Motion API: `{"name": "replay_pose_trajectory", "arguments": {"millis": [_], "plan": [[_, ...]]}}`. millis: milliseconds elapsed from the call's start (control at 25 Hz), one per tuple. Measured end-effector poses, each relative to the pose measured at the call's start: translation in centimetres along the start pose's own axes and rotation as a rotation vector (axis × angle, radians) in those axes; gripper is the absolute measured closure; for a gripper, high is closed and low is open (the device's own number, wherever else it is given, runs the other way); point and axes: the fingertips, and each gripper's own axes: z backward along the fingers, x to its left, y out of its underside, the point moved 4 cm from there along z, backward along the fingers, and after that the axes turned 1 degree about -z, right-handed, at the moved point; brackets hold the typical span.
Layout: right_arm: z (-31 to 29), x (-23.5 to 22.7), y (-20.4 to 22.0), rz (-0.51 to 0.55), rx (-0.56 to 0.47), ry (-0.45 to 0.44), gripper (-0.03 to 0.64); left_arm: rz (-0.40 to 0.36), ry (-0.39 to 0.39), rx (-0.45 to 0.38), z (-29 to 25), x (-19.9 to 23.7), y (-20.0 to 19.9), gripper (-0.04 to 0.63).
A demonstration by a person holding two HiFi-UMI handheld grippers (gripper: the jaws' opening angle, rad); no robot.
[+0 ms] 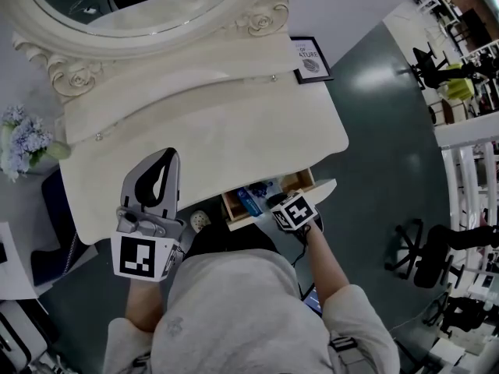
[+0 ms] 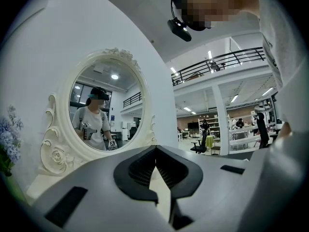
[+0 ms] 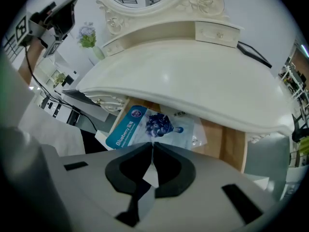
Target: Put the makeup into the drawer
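Note:
A blue-and-white face-mask sachet (image 3: 155, 123) printed "Blueberry" lies low over the wooden floor of the open drawer (image 3: 227, 140) under the white dressing table (image 3: 193, 76). My right gripper (image 3: 152, 145) points steeply down at it, shut on the sachet's near edge. In the head view the sachet (image 1: 249, 202) shows inside the drawer (image 1: 301, 181), with the right gripper's marker cube (image 1: 295, 211) just beside it. My left gripper (image 1: 167, 156) hovers level over the tabletop's left part, shut and holding nothing. In the left gripper view its tips (image 2: 155, 151) meet, facing the oval mirror (image 2: 106, 110).
The ornate mirror (image 1: 132, 6) rises at the back of the table. A framed card (image 1: 310, 59) stands at the back right, pale blue flowers (image 1: 23, 140) off the left end. An office chair (image 1: 421, 265) stands on the floor to the right.

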Motion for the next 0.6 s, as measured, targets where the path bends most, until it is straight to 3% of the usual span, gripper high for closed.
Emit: {"name": "replay_pose_trajectory", "arguments": {"millis": [600], "plan": [[-4.2, -1.2, -1.2, 0.042, 0.109, 0.052, 0.588, -0.001, -0.026, 0.008, 0.4, 0.6, 0.3, 0.581]]}}
